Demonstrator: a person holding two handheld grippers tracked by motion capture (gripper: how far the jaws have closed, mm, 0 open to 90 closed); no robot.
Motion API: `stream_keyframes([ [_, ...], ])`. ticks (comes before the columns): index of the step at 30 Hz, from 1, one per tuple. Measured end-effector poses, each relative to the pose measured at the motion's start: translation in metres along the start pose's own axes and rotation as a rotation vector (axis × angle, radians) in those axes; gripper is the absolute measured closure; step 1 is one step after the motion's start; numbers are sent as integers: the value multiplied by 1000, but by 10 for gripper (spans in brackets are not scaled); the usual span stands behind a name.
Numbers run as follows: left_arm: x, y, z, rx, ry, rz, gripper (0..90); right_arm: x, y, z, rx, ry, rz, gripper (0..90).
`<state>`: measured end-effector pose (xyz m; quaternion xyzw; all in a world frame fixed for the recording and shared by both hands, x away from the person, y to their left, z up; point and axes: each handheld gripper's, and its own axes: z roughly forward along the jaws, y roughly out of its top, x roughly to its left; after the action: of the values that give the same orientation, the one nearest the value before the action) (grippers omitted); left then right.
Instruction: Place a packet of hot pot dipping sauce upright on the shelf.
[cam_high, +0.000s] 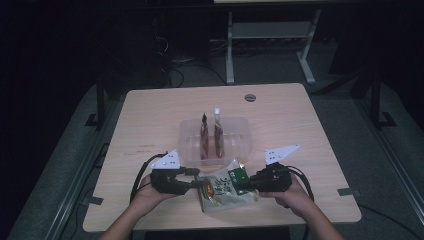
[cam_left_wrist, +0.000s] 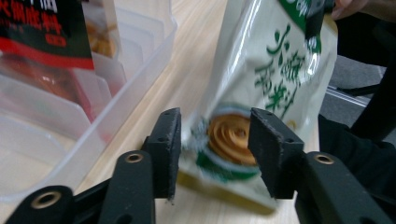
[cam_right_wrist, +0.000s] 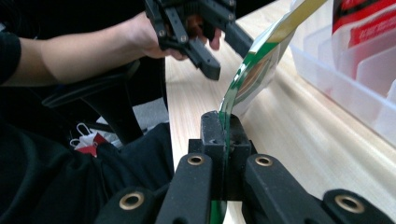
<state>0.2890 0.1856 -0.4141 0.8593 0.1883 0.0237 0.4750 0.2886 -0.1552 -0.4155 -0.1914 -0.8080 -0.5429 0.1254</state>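
- We see a pale wooden table (cam_high: 150, 115), and near its middle a clear plastic bin with slotted dividers (cam_high: 192, 136) that has two red sauce packets standing upright in it (cam_high: 211, 135).
- Just in front of the bin, at the table's near edge, lies the green-and-white foil food pouch (cam_high: 225, 191), between our two hands. In the left gripper view it rises at a tilt off the wood (cam_left_wrist: 275, 60), one end lifted.
- Our right gripper (cam_right_wrist: 223, 128) is clenched on the pouch's thin sealed edge, the film pinched flat between its black jaws.
- Our left gripper (cam_left_wrist: 215, 140) is released: its jaws stand apart on either side of the pouch's lower end, and the pads (cam_left_wrist: 169, 140) do not press on it.
- We judge the pouch light and floppy, with glossy film that may slip; it bends in an arc from the one grip.
- We would take hold at the flat seams and not the filled belly, since squeezing the contents could burst or crease it.
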Motion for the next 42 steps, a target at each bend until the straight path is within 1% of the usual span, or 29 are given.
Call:
stream_keyframes([
  [2,0,-1,-1,11,-2,2,518,1,1,-3,-11,1,-5,900],
  [4,0,-2,-1,10,-7,0,493,2,3,-5,-30,3,-20,900],
  [6,-1,-2,0,15,-12,-2,465,5,5,-8,-44,1,-24,900],
  [9,-3,-3,2,35,-8,15,426,8,8,-10,-63,2,-33,900],
  [11,-4,-3,4,40,-18,17,408,9,9,-13,-71,-3,-36,900],
  [16,-6,-3,6,57,-27,26,390,12,13,-18,-98,-17,-55,900],
  [19,-6,-4,6,58,-32,24,377,14,15,-24,-113,-24,-58,900],
  [21,-6,-5,7,60,-33,21,366,16,18,-28,-126,-32,-73,900],
  [25,-6,-5,10,71,-33,24,310,20,25,-33,-127,-53,-99,900],
  [26,-7,-6,11,77,-37,19,287,20,27,-34,-127,-58,-106,900],
  [28,-7,-7,13,96,-40,26,255,21,31,-35,-126,-65,-121,900],
  [30,-7,-8,16,104,-38,24,224,22,35,-36,-121,-73,-134,900],
  [33,-7,-9,17,113,-33,31,191,22,39,-36,-116,-80,-148,900],
  [35,-7,-9,18,113,-28,38,178,22,42,-37,-116,-90,-150,900],
  [42,-8,-9,18,117,-34,49,175,18,53,-48,-147,-116,-168,900],
])
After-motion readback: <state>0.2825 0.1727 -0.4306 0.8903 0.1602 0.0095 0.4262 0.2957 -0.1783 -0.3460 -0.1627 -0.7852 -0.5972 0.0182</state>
